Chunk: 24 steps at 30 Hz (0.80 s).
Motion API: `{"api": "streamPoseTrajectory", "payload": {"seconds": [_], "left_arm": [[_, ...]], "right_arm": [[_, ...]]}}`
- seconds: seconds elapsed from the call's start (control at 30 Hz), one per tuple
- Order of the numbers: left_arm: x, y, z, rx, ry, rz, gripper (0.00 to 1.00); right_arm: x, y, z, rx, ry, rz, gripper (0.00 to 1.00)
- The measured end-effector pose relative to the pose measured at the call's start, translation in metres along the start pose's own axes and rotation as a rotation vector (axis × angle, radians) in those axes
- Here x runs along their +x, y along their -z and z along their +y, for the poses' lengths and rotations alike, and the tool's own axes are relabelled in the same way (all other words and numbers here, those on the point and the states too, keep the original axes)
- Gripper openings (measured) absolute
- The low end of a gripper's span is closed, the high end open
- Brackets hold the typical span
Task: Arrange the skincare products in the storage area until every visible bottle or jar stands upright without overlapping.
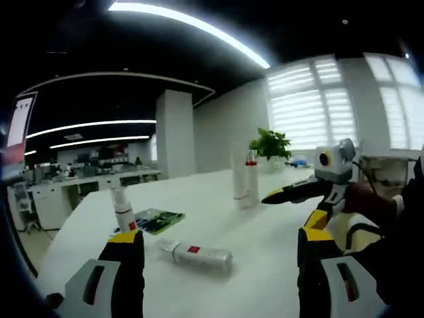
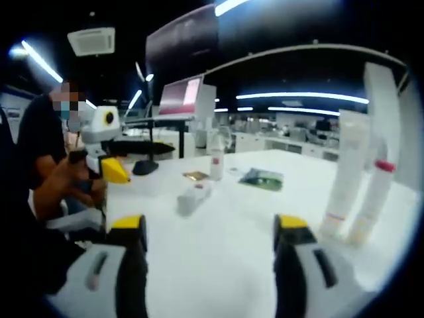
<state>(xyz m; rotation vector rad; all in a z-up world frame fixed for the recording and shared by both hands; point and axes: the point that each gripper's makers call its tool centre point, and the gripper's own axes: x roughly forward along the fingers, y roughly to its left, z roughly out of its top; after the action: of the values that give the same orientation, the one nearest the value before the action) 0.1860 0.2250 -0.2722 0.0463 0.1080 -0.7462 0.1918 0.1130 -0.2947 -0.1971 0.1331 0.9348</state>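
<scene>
Left gripper view: the left gripper (image 1: 218,255) hung over the white tabletop (image 1: 265,265) with jaws apart and empty; a fallen bottle (image 1: 196,255) lay on its side between and just ahead of them, a small bottle (image 1: 123,209) stood upright beyond the left jaw beside a green card (image 1: 158,219), and two tall tubes (image 1: 243,176) stood farther off. Right gripper view: the right gripper (image 2: 211,242) also had jaws apart and empty, the fallen bottle (image 2: 194,197) lying ahead toward the left jaw, the tall tubes (image 2: 358,185) standing just right of the right jaw.

bottle labels (image 1: 193,250) blurred, tall tube (image 2: 381,86) cut off
</scene>
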Motion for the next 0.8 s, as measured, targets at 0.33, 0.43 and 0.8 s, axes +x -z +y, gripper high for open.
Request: {"api": "streamPoseTrajectory", "payload": {"seconds": [0.33,0.43,0.8], "left_arm": [[-0.002,0.002,-0.001,-0.011,0.023,0.005,0.99],[-0.003,0.002,-0.002,-0.008,0.028,0.008,0.99],[-0.004,0.007,0.001,-0.020,0.030,0.028,0.99]], "right_arm": [[0.028,0.003,0.006,-0.002,-0.002,0.030,0.73],[0.034,0.003,0.008,-0.004,-0.007,0.038,0.71],[0.059,0.006,0.017,-0.028,-0.023,0.075,0.64]]}}
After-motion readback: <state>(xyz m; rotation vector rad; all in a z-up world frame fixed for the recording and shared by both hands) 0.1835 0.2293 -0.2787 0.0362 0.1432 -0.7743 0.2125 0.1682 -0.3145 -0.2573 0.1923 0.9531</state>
